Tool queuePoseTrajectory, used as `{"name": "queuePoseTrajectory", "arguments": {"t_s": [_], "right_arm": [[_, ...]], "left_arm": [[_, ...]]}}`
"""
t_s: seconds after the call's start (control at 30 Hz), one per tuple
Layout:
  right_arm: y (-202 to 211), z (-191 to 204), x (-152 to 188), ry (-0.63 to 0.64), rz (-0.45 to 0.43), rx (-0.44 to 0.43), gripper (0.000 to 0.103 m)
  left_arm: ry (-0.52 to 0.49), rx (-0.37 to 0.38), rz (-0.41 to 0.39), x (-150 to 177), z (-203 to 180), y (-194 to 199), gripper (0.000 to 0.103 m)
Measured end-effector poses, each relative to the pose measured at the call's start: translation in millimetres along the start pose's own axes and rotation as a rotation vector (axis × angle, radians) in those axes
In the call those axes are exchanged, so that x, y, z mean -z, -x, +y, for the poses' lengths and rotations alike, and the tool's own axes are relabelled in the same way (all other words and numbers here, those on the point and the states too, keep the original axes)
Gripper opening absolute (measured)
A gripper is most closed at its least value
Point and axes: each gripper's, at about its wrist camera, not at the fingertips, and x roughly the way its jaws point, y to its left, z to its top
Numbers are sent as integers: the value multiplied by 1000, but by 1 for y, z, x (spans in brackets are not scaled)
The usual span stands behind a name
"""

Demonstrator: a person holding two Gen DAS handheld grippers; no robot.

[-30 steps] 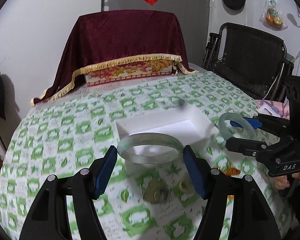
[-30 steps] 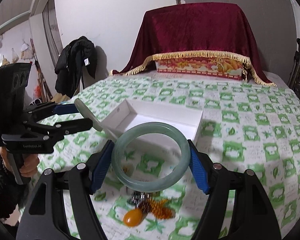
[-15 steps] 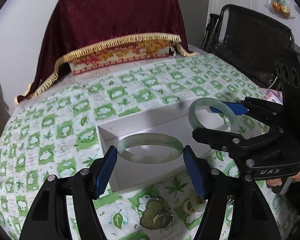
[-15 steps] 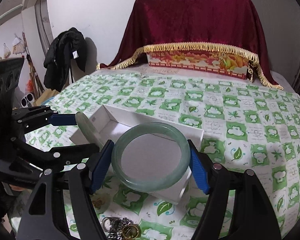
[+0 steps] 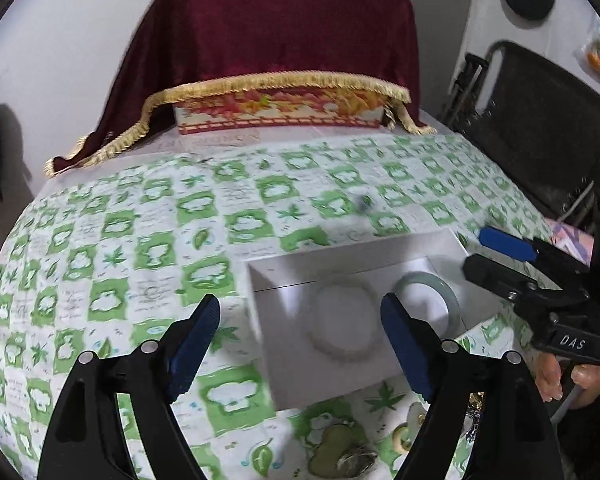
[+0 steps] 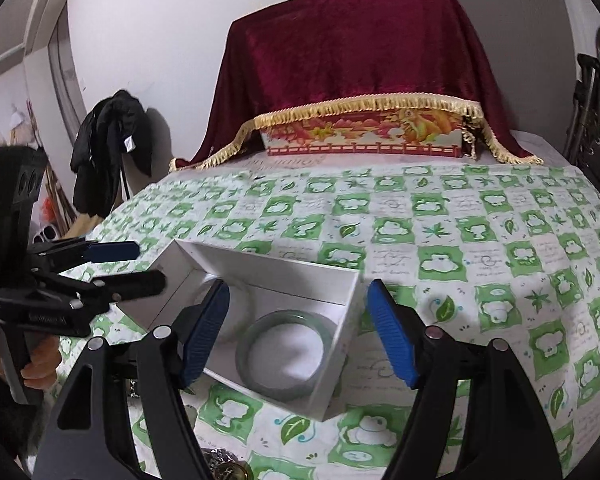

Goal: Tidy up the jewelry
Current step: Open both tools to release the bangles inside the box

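Observation:
A shallow white box (image 5: 428, 245) lies on the green-patterned tablecloth and also shows in the right wrist view (image 6: 342, 344). Two pale green jade bangles lie inside it: a blurred one (image 5: 342, 354) on the left and a sharper one (image 5: 452, 300) on the right. The sharper bangle (image 6: 252, 358) shows in the right wrist view; the other is mostly hidden behind a finger. My left gripper (image 5: 300, 342) is open and empty above the box's near edge. My right gripper (image 6: 296, 328) is open and empty just over the box; it also shows in the left wrist view (image 5: 496, 252).
Loose jewelry lies near the table's front: a heart-shaped green pendant (image 5: 336, 454), small rings (image 5: 402, 434) and metallic pieces (image 6: 224, 468). A box draped in maroon cloth (image 5: 276, 40) stands at the back. A black chair (image 5: 540, 132) is at the right.
Both grippers have opened and let go of their bangles, which now lie in the white box. Both grippers have pulled back a little from it.

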Motion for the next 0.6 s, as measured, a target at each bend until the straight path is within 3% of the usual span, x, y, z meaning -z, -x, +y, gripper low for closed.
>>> {"name": "queuePoseTrajectory", "arguments": {"t_s": [0.17, 0.6], "right_arm": [[8, -6, 4, -30, -13, 13, 71], [28, -13, 12, -76, -47, 63, 80]], "left_arm": [[42, -13, -20, 11, 11, 14, 85], [34, -72, -21, 20, 8, 18, 91]]}}
